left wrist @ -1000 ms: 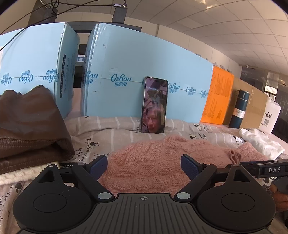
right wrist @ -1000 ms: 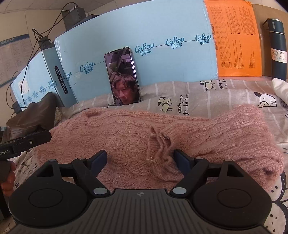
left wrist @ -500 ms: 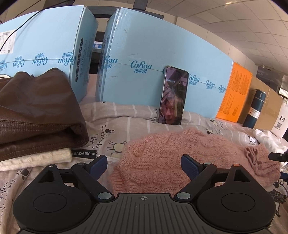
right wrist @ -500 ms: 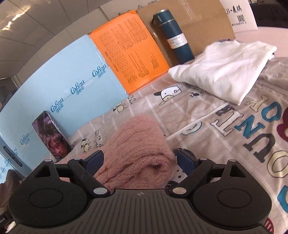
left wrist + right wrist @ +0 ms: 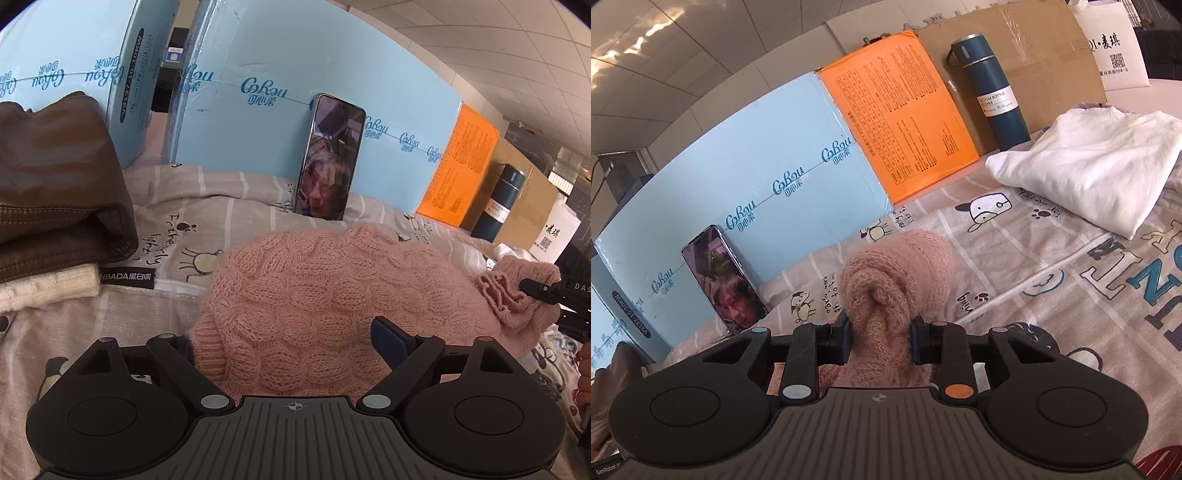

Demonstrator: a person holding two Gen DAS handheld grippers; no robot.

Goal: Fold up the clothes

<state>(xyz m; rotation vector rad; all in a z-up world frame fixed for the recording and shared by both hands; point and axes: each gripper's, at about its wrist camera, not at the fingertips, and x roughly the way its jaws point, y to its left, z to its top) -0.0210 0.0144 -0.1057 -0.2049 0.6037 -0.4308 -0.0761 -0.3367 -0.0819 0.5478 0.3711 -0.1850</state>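
The right gripper (image 5: 879,338) has just been closing, and its two blue-padded fingers (image 5: 845,338) now pinch a bunched fold of the pink knitted sweater (image 5: 897,273) between them. The knit is squeezed into a narrow ridge that rises ahead of the pads. In the left wrist view, the same gripper enters from the right edge, clamped on the sweater's gathered end.

The left gripper (image 5: 284,332) stands with its fingers (image 5: 388,339) spread wide. The sweater's cable-knit body (image 5: 332,295) lies between them, its ribbed hem next to the left finger, but the pads do not press on it.

The sweater lies on a printed grey bedsheet (image 5: 1052,258). A folded white garment (image 5: 1089,162) lies well apart to the right. A brown leather jacket (image 5: 55,192) is piled to the left.
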